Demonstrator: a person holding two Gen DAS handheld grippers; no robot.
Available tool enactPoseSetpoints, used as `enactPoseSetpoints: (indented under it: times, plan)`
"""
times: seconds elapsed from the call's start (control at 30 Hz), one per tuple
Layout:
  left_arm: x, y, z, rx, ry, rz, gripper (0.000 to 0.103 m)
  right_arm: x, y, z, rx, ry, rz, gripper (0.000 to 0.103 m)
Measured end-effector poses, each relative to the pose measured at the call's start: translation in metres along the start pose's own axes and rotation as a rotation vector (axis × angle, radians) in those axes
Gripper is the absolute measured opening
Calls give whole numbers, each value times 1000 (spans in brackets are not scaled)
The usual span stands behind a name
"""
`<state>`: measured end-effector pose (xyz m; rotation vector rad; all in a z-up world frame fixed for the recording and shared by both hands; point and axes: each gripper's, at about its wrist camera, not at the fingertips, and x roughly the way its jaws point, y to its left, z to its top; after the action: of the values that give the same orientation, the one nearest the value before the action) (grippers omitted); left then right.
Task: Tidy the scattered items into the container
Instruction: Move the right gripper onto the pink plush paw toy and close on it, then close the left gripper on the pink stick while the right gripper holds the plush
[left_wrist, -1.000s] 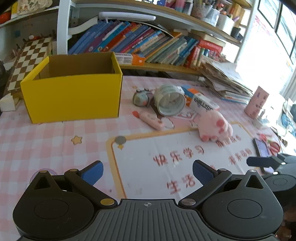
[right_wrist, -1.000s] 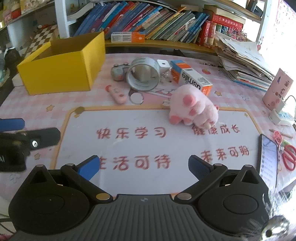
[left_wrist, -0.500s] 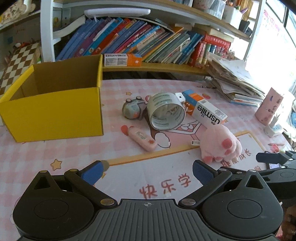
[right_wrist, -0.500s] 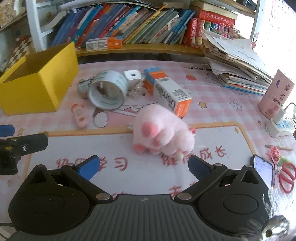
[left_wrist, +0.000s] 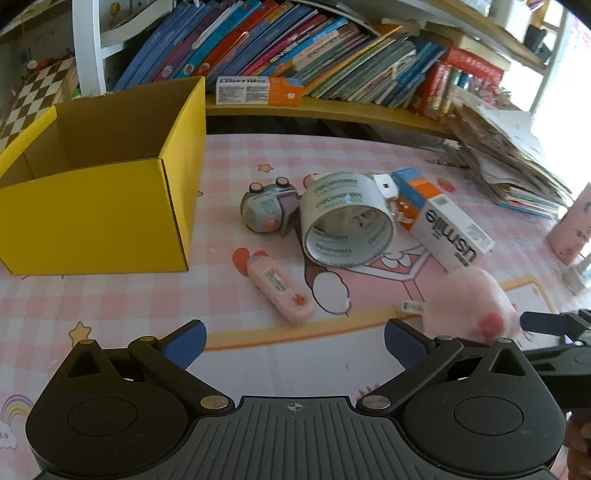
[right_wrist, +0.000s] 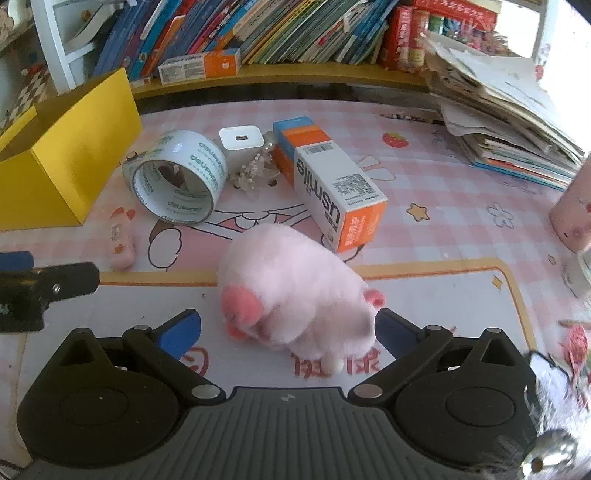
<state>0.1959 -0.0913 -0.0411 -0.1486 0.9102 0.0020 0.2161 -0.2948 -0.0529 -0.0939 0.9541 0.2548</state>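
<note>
Closer now than a second ago: both grippers pushed in across the table, items looming larger in both views. Right gripper (right_wrist: 288, 332) spread wide, blue pads either side of the pink plush paw (right_wrist: 295, 291), paw sitting between the fingers but not pinched, resting on the white mat (right_wrist: 443, 291). Left gripper (left_wrist: 293, 341) also spread wide, gripping nothing, low over the mat's orange border, pointing toward the pink tube (left_wrist: 280, 290) lying flat just ahead.

Beyond that: tape roll (left_wrist: 347, 225) on its side, open end facing the camera; small grey toy camera (left_wrist: 267, 210) just to its left, touching or nearly so. White-and-orange usmile box (right_wrist: 332, 188) lying flat just behind the plush paw, white charger block (right_wrist: 242, 142) and a small beaded trinket (right_wrist: 255, 171) between box and tape roll.

Yellow cardboard box (left_wrist: 99, 206) standing open at the left of the table, inside visible and holding nothing, well apart from the plush paw. Bookshelf (left_wrist: 332, 110) running along the back, stack of papers (right_wrist: 509, 122) at the right.
</note>
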Motion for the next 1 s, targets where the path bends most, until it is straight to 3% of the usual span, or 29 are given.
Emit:
enactPoseSetpoints:
  times: [0.3, 0.6, 1.0]
  plan:
    - [31, -8, 8, 10, 48, 38, 101, 22, -7, 12, -55, 12, 15, 102]
    - [54, -14, 12, 30, 81, 72, 92, 35, -9, 19, -108, 4, 21, 102]
    - [73, -21, 15, 78, 113, 103, 90, 46, -11, 24, -133, 5, 24, 102]
